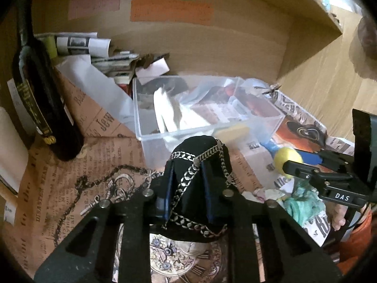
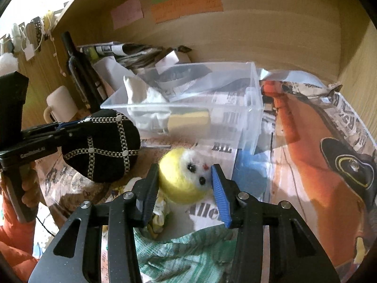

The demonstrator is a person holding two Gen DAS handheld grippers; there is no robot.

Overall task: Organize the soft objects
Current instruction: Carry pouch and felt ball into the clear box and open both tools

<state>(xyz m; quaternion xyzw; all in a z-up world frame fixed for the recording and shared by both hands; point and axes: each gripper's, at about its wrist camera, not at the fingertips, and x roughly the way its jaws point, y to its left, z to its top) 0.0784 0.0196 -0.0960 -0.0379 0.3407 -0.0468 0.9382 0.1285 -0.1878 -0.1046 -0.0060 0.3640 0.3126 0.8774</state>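
My left gripper (image 1: 188, 172) is shut on a black soft pouch with silver chain trim (image 1: 200, 151), held just in front of the clear plastic bin (image 1: 141, 108); the pouch also shows in the right wrist view (image 2: 103, 146). My right gripper (image 2: 185, 174) is open, its blue-padded fingers on either side of a yellow felt ball with a white face (image 2: 181, 179), which rests on the newspaper; I cannot tell if the pads touch it. The bin (image 2: 254, 108) holds a white cloth (image 2: 143, 96) and a yellow sponge (image 2: 188, 120). A green knitted cloth (image 2: 188, 254) lies under the right gripper.
A dark bottle (image 1: 40, 99) stands at the left on printed paper. Rolled newspapers and papers (image 1: 94, 47) pile behind the bin. A white mug (image 2: 61, 103) sits at the left. A wooden back wall with coloured notes (image 2: 188, 4) closes the space. A blue soft piece (image 2: 252, 172) lies by the bin.
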